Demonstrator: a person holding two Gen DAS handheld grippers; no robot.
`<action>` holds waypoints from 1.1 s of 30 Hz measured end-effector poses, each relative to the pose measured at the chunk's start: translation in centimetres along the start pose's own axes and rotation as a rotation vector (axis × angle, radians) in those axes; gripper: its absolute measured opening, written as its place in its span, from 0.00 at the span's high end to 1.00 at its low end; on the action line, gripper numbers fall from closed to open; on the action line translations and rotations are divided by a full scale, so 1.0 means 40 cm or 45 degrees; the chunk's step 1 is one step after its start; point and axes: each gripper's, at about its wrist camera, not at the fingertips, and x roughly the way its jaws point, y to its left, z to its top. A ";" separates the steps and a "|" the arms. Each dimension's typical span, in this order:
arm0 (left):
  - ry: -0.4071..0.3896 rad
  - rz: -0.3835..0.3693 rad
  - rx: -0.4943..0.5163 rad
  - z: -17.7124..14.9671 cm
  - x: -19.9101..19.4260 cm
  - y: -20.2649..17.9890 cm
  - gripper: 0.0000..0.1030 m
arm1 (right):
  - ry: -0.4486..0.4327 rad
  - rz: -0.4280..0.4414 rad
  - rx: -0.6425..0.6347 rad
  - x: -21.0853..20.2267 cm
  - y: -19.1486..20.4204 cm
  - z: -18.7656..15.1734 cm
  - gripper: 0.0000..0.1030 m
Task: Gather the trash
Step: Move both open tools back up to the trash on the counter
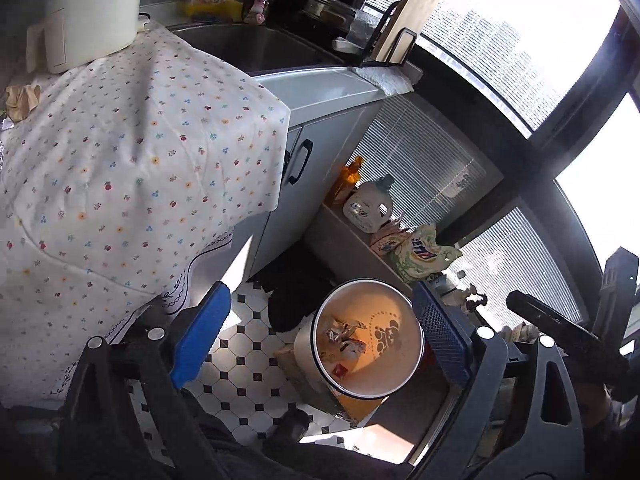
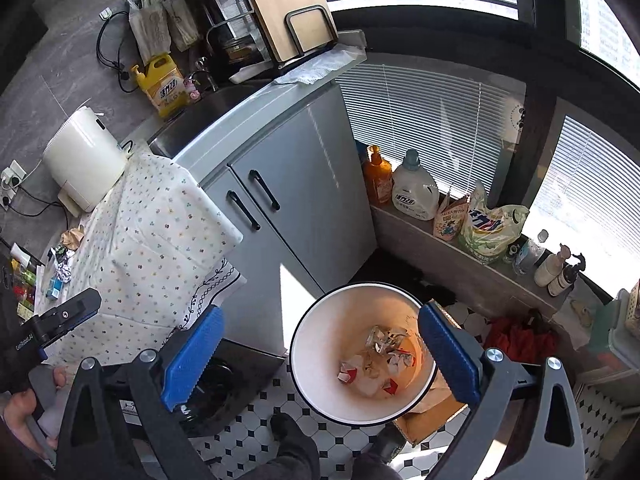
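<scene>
A white round trash bin (image 1: 394, 360) (image 2: 320, 344) stands on the tiled floor below both grippers, with crumpled wrappers and paper scraps (image 1: 343, 342) (image 2: 380, 358) lying inside it. My left gripper (image 1: 320, 334) hangs above the bin, open, nothing between its blue pads. My right gripper (image 2: 320, 358) is also open and empty over the bin. More scraps (image 2: 66, 254) lie on the table with the flowered cloth (image 2: 156, 236), far left in the right wrist view; a crumpled brown piece (image 1: 22, 100) shows at the left edge of the left wrist view.
A grey cabinet (image 2: 296, 192) with black handles and a sink (image 1: 256, 46) stands behind the bin. Detergent bottles (image 2: 414, 188) and bags (image 2: 486, 224) line the window ledge. A white appliance (image 2: 86, 160) sits on the cloth. A cardboard box (image 2: 430, 412) lies beside the bin. A person's feet (image 2: 292, 436) are below.
</scene>
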 end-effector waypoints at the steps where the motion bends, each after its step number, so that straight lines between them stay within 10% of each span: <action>1: -0.013 0.015 -0.012 0.004 -0.013 0.023 0.11 | 0.001 0.008 -0.013 0.005 0.022 0.004 0.08; 33: -0.304 0.328 -0.362 0.093 -0.345 0.749 0.10 | -0.036 0.263 -0.378 0.196 0.823 0.054 0.07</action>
